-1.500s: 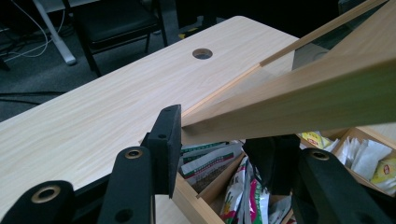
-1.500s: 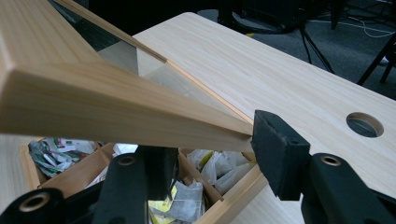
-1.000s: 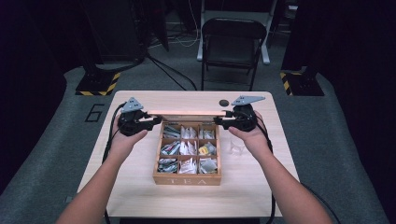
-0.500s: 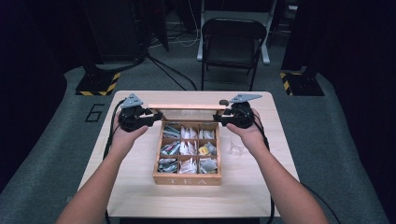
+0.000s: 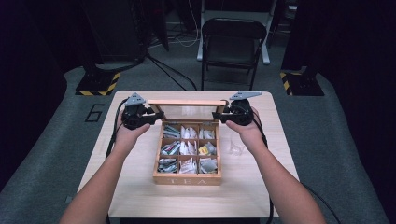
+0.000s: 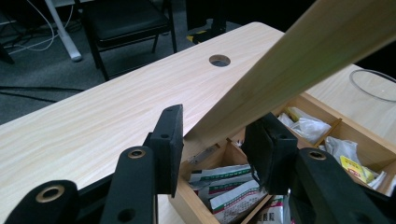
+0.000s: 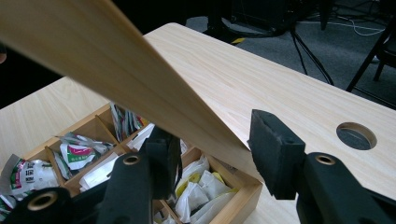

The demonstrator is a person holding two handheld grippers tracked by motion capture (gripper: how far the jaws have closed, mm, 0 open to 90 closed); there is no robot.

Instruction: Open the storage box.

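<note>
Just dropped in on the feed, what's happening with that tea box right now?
A person holds a pair of tongs in each hand at the wooden tea box. The left tongs and the right tongs each straddle a side rail of the box's glass-paned lid, which stands raised at the far edge. The box is open, its compartments full of tea packets. From the gripper views I cannot tell whether the pads press on the lid.

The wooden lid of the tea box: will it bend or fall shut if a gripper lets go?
The flat wooden lid with a clear pane looks stiff, so it should not bend. It stands tilted open over the wooden tea box, so it may drop shut if released. The pane is probably fragile.
</note>
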